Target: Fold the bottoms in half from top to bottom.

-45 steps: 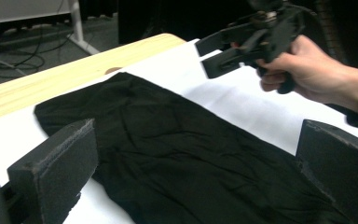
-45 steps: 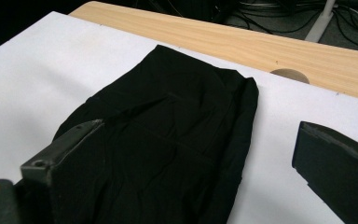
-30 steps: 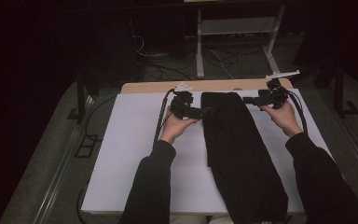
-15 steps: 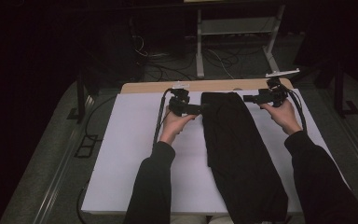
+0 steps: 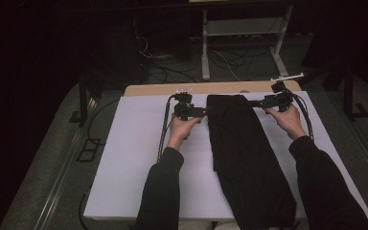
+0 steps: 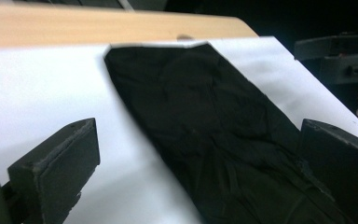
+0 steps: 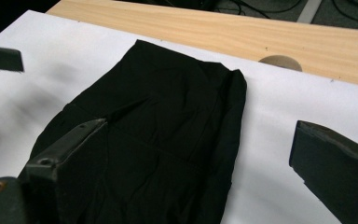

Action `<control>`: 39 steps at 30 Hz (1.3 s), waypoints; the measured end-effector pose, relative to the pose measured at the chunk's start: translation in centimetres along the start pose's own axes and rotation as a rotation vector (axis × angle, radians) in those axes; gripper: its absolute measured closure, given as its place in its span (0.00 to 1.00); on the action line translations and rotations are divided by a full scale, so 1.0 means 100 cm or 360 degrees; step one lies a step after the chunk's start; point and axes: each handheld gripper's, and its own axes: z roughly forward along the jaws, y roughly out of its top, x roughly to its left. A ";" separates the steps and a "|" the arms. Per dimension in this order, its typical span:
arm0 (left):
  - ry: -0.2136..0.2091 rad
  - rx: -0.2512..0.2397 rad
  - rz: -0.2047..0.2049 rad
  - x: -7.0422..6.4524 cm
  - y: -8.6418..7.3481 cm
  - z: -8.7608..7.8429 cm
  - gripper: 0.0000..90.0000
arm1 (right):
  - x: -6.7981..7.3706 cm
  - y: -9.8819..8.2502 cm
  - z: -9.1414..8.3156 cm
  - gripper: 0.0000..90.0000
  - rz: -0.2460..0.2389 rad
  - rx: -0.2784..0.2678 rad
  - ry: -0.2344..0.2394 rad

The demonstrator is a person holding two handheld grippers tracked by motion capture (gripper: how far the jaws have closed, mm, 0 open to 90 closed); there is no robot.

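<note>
Both forearms stretched forward, left gripper (image 5: 206, 110) jaws spread wide, right gripper (image 5: 252, 103) jaws spread wide

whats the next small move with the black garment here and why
Probably lower both tongs onto the far corners of the black garment and close. The left tongs and right tongs sit at either side of its far end, jaws spread wide in both gripper views with nothing between them, and the cloth lies flat along the white sheet, ungripped.
</note>
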 end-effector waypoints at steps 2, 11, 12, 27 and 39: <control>-0.0008 0.0005 -0.0035 0.003 -0.003 0.004 0.00 | -0.001 -0.001 0.002 0.05 0.0009 0.0015 -0.0003; 0.0053 0.0071 -0.0087 0.010 -0.013 0.021 0.05 | -0.004 -0.006 0.012 0.11 0.0047 0.0095 0.0033; 0.0066 0.0079 -0.0084 0.011 -0.014 0.022 0.06 | -0.004 -0.006 0.012 0.12 0.0048 0.0101 0.0040; 0.0085 0.0098 -0.0133 0.011 -0.018 0.031 0.15 | 0.001 -0.011 0.028 0.15 0.0065 0.0187 0.0048; -0.0011 0.0077 -0.0166 0.007 -0.019 0.035 0.28 | -0.004 -0.016 0.036 0.26 0.0119 0.0246 0.0064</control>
